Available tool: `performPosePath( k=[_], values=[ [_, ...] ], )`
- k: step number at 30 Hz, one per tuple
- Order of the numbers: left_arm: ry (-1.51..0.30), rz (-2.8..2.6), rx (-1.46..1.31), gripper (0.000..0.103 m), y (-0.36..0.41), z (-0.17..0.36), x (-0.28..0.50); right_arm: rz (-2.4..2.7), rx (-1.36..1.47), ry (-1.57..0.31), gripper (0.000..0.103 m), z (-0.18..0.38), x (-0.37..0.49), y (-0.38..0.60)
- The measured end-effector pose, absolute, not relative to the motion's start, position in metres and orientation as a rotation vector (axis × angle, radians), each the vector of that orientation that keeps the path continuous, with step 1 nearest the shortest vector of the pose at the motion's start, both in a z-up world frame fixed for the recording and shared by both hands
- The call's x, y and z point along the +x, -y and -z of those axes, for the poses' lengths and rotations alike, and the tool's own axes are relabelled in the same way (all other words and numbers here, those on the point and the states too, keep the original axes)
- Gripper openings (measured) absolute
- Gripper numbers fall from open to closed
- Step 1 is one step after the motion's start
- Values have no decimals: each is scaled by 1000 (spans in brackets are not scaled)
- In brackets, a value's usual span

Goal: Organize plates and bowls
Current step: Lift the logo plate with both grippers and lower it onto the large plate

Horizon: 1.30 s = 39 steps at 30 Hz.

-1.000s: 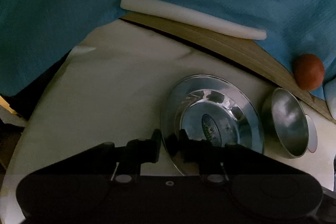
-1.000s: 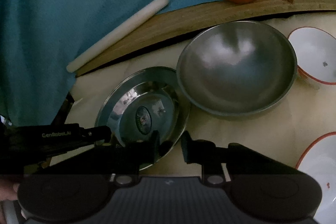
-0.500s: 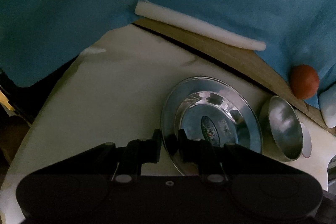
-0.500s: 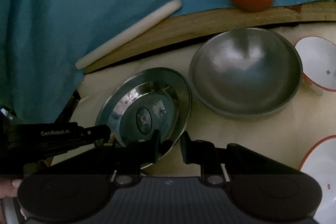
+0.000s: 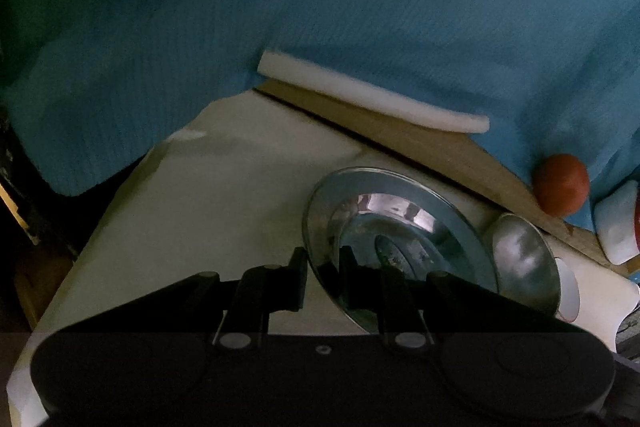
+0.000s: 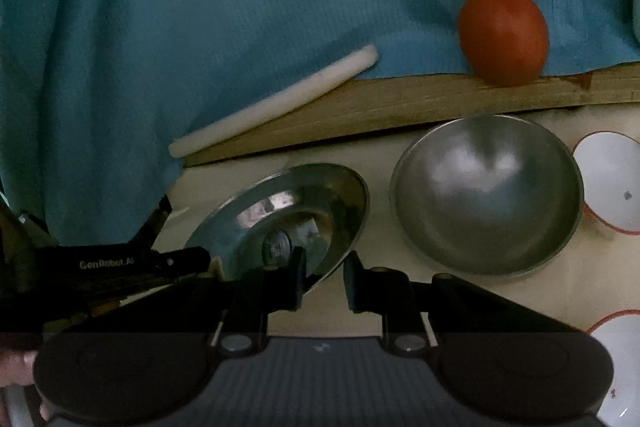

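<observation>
A shiny steel plate [image 5: 400, 223] [image 6: 288, 203] with a sticker in its middle is tilted above the cream table [image 5: 224, 195], held at two sides. My left gripper [image 5: 323, 263] is shut on its left rim, which passes between the fingers. My right gripper [image 6: 325, 267] is shut on the near right rim. In the right wrist view the left gripper [image 6: 160, 259] reaches the plate from the left. A steel bowl [image 6: 488, 195] [image 5: 524, 267] sits upright just right of the plate.
Two white bowls with red rims [image 6: 612, 183] [image 6: 620, 367] stand at the right. A wooden board [image 6: 400, 107] runs along the back with a tomato [image 6: 504, 35] and a white foam stick [image 6: 272, 103] on blue cloth [image 6: 200, 7].
The plate has tipped up from lying nearly flat, its left side now raised. Both grippers kept their hold, and the left one rose a little.
</observation>
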<state>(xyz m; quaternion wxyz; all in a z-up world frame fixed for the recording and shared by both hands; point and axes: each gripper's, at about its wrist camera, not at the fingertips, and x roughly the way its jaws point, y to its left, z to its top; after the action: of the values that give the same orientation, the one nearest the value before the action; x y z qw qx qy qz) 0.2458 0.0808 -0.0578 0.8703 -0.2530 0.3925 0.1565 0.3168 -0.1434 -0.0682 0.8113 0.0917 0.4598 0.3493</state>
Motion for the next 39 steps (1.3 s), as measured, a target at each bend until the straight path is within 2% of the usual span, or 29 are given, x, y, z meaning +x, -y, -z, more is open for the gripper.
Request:
performPosePath(
  k=[16, 39],
  values=[
    [-822, -281, -487, 19, -61, 50, 206, -829, 144, -948, 23, 55, 279, 170],
    [-885, -203, -402, 22, -29, 54, 142, -930, 145, -1025, 24, 57, 227, 212]
  ],
)
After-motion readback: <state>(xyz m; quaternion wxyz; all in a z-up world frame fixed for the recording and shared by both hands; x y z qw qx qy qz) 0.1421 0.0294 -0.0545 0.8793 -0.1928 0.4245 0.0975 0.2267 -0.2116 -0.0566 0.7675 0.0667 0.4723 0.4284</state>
